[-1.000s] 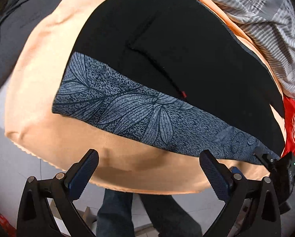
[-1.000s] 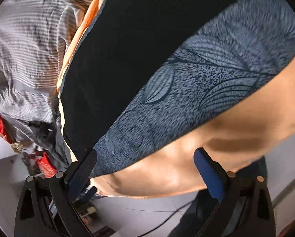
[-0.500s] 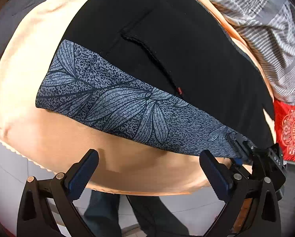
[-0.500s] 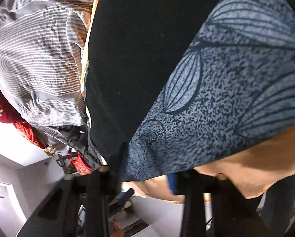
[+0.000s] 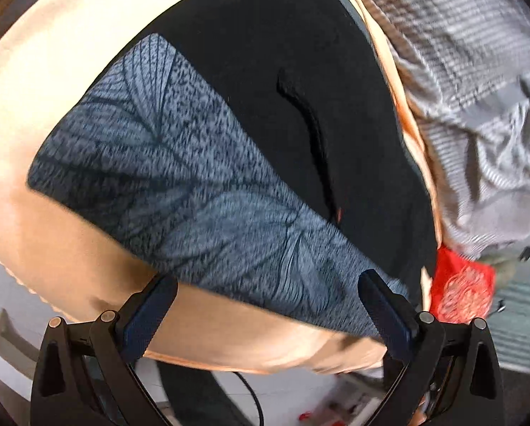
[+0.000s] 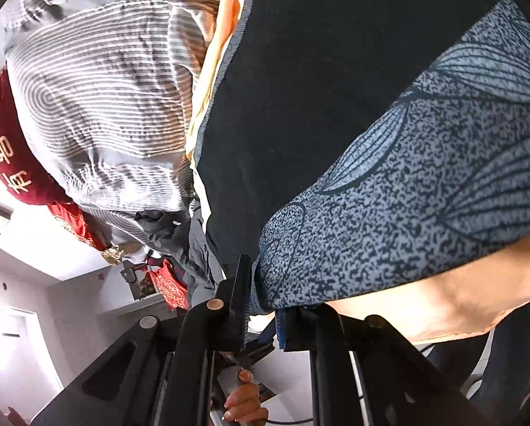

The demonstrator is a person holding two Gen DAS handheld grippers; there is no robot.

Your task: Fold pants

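Note:
The pants (image 5: pixel 265 113) are black with a blue-grey leaf-print band (image 5: pixel 179 191) along the near edge, lying flat on a peach sheet (image 5: pixel 52 71). My left gripper (image 5: pixel 265 312) is open and empty, its fingers just at the near edge of the print band. In the right wrist view the pants (image 6: pixel 336 88) fill the frame. My right gripper (image 6: pixel 265 301) is shut on the corner of the print band (image 6: pixel 425 195) at the sheet's edge.
A grey striped duvet (image 5: pixel 478 106) lies bunched beyond the pants; it also shows in the right wrist view (image 6: pixel 98 88). A red embroidered cloth (image 5: pixel 460 294) hangs at the bed's corner. The floor and the person's legs (image 5: pixel 201 397) are below the sheet's edge.
My right gripper has closed on the corner of the print band. My left gripper has moved to the right along the band's near edge and stays open.

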